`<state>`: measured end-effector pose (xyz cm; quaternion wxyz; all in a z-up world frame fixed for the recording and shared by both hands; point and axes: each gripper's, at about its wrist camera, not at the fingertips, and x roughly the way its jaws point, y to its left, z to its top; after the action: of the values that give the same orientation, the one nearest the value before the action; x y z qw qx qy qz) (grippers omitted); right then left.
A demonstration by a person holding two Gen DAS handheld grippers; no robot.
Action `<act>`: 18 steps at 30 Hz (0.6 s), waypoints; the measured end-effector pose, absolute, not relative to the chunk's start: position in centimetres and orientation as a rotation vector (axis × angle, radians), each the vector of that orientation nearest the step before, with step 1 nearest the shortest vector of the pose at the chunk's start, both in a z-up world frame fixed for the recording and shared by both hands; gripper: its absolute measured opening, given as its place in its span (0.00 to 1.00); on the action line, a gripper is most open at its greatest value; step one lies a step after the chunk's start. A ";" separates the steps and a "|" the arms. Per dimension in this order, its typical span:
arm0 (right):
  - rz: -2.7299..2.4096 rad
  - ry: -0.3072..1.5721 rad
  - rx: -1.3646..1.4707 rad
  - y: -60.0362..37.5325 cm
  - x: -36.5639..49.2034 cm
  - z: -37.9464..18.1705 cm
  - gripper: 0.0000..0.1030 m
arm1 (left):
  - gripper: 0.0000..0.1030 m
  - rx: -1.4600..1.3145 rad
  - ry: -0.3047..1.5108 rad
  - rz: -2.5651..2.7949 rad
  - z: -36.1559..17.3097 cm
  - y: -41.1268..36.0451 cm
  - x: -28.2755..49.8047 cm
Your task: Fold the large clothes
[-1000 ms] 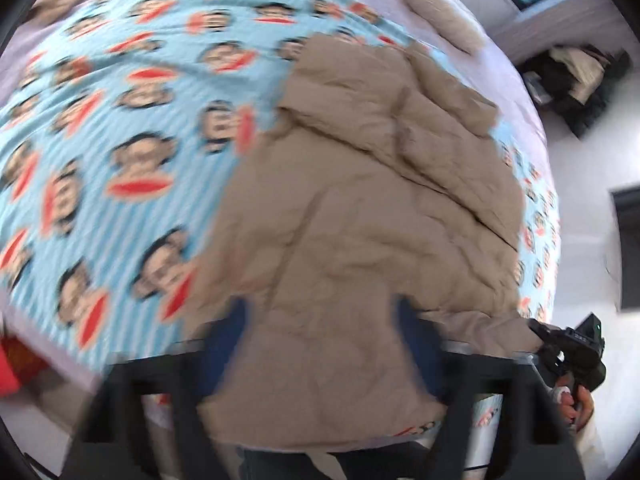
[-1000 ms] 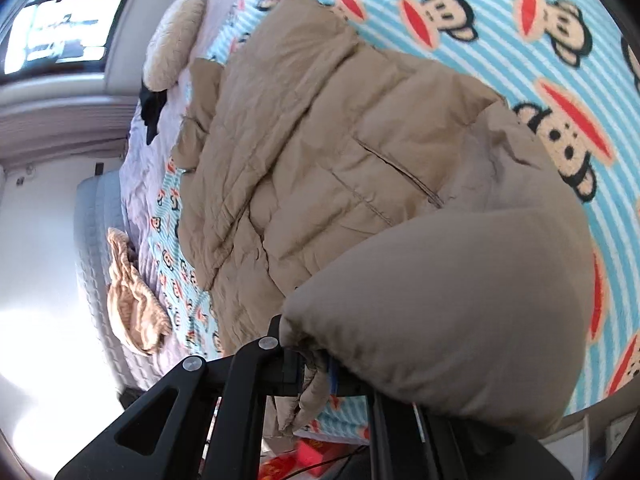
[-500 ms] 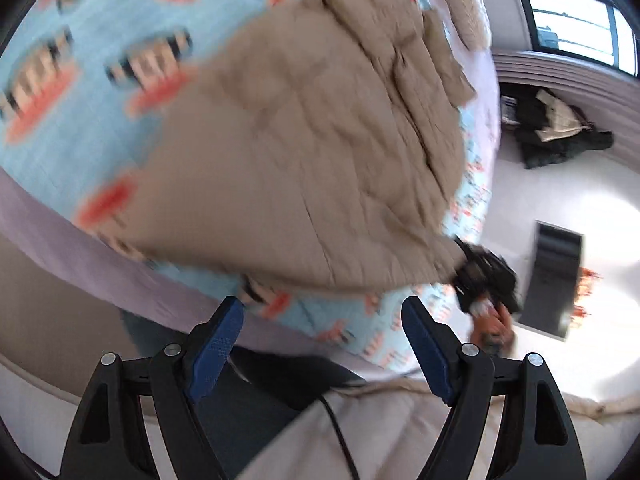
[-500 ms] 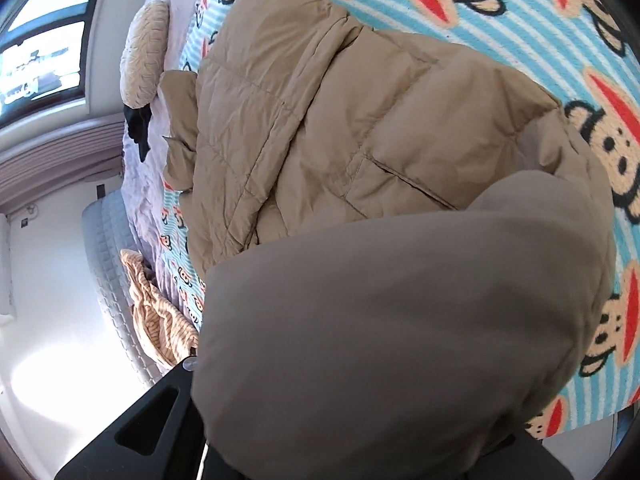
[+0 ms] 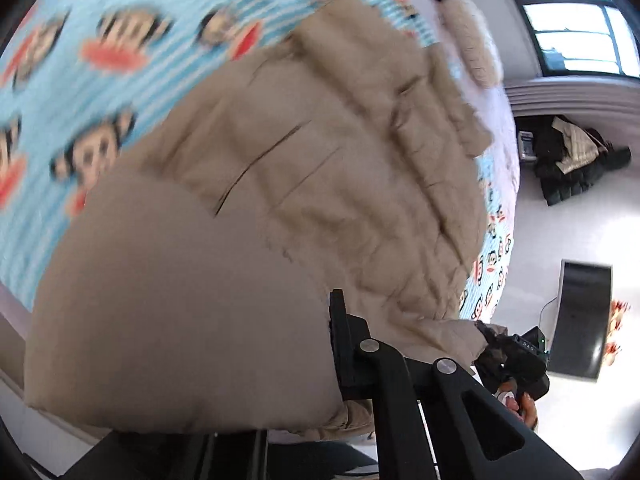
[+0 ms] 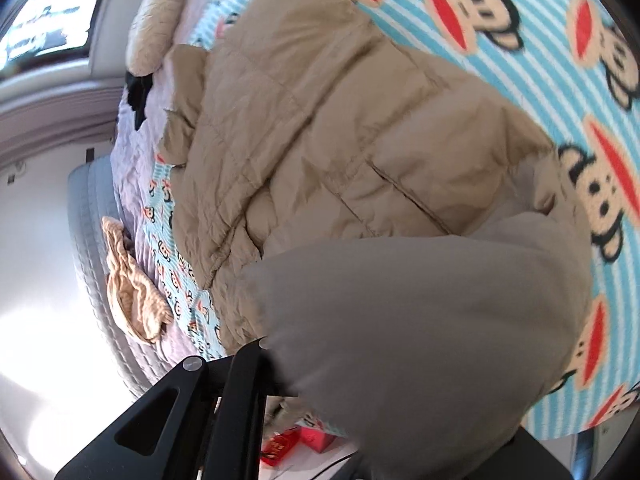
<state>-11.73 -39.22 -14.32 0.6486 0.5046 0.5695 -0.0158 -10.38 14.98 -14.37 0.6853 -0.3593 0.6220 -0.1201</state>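
Beige quilted jacket (image 6: 320, 140) lies spread along the bed (image 6: 540, 32) on the monkey-print blanket, its hem lifted off the near edge with my left gripper (image 5: 344, 344) and my right gripper (image 6: 276, 364) each clamped on a hem corner, jaws buried in the fabric. I judge the fold barely begun: the hem has yet to travel up over the body toward the collar. Bare blanket lies open along the far side, while the jacket's other side runs close to the bed's edge.
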 end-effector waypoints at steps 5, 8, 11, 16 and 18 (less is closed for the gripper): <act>-0.013 1.223 1.063 -39.9 -11.0 -10.9 0.08 | 0.09 -0.701 1.299 -0.322 -9.0 13.9 -5.6; -0.002 1.162 1.006 -40.6 -9.6 -8.4 0.08 | 0.09 -0.647 1.250 -0.371 -6.7 12.6 -1.5; 0.008 1.108 0.944 -41.2 -7.2 -6.0 0.08 | 0.09 -0.621 1.212 -0.419 -5.3 11.5 3.3; 0.021 1.042 0.879 -41.6 -1.4 -3.1 0.08 | 0.09 -0.540 1.223 -0.419 -5.2 9.1 11.9; 0.022 1.026 0.829 -41.8 1.7 -2.6 0.08 | 0.09 -0.501 1.241 -0.408 -6.3 8.1 15.1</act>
<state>1.72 -41.79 -2.57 0.7904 0.3849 0.4765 0.0104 15.10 8.14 -6.28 0.7652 -0.2308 0.5710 -0.1876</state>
